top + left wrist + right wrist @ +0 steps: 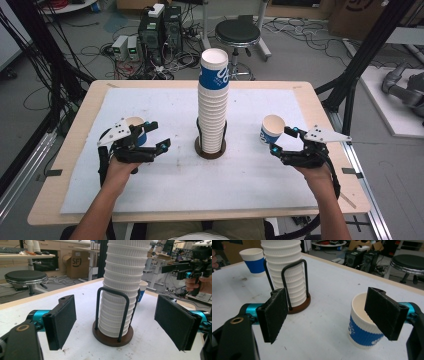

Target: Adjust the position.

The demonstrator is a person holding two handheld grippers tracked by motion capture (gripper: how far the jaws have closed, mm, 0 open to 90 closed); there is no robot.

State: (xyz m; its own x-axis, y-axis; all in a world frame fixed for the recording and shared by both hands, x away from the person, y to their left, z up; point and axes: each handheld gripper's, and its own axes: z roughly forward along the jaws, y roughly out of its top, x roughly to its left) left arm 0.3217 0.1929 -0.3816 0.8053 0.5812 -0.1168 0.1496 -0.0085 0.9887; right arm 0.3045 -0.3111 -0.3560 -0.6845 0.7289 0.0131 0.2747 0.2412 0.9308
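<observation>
White mat (165, 107) over wooden table (75, 150). Centre — tall cup stack (214, 100) in wire holder (210, 149), between both grippers. Left cup (136, 129) beside left gripper (151, 135), jaws apart, empty. Right cup (272, 129) beside right gripper (283, 140) — jaws apart, nothing clamped.

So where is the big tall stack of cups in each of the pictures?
High view: the tall cup stack stands at the table's middle, between the two grippers.
Left gripper view: it rises at the centre, between the two black jaws, and runs off the top edge.
Right gripper view: it is at the upper left, above the left jaw.
Shared landmark: the round brown base with black wire hoops under the stack.
</observation>
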